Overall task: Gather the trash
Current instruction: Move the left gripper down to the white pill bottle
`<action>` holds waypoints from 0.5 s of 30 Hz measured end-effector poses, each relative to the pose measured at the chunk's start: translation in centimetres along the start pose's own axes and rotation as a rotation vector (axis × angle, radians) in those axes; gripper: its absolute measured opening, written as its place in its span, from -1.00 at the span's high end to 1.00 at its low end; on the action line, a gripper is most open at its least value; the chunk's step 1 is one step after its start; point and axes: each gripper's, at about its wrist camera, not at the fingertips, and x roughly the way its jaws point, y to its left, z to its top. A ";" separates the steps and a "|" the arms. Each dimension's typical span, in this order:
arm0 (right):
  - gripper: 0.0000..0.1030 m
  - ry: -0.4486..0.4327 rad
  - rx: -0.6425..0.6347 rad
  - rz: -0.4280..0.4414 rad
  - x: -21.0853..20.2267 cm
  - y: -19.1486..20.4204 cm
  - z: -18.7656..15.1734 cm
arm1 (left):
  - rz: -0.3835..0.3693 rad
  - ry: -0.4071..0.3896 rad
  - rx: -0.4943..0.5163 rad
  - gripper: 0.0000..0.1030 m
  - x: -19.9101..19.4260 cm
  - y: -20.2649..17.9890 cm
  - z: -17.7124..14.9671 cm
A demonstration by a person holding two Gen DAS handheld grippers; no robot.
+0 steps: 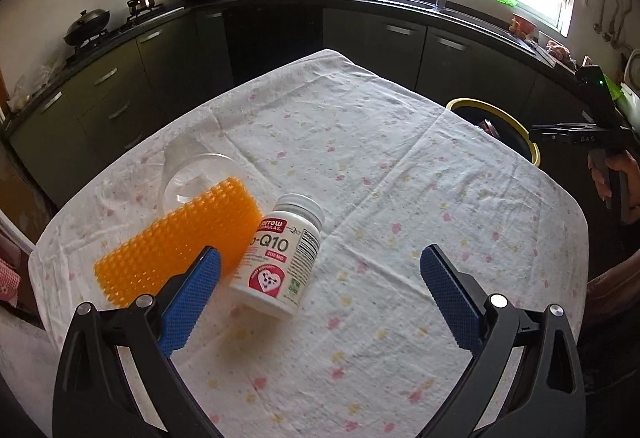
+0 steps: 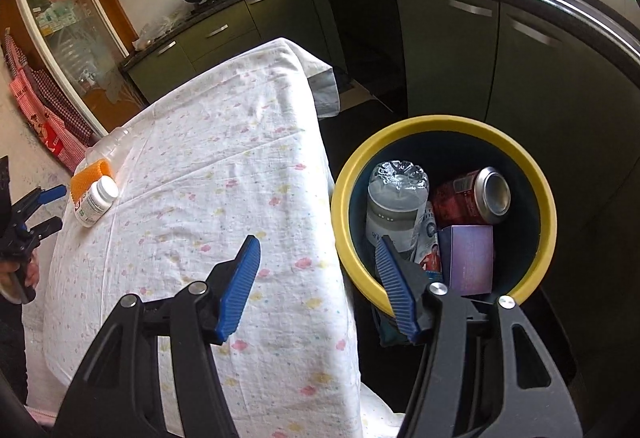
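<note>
Three items remain on the desk (image 1: 360, 142); the bin (image 2: 536, 182) beside the spread, empty right tongs (image 2: 318, 278) already holds trash. The left tongs (image 1: 320, 278), wide open and empty, should probably next close on the pill bottle (image 1: 280, 258) just ahead-left of them.

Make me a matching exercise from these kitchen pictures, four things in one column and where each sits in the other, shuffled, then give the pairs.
Things:
1. supplement bottle
2. red soda can
3. orange spiky mat
4. purple box

Places:
A. in the bin, at its far side
B. on the tablecloth, lying on its side
C. in the bin, at its near side
D. on the tablecloth, against the clear bottle

Pairs: 1-B, 2-A, 3-D, 4-C
</note>
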 end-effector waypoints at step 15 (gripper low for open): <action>-0.12 0.045 0.012 0.004 2.4 0.2 0.8 | -0.035 0.089 0.069 -0.45 4.0 0.9 -0.1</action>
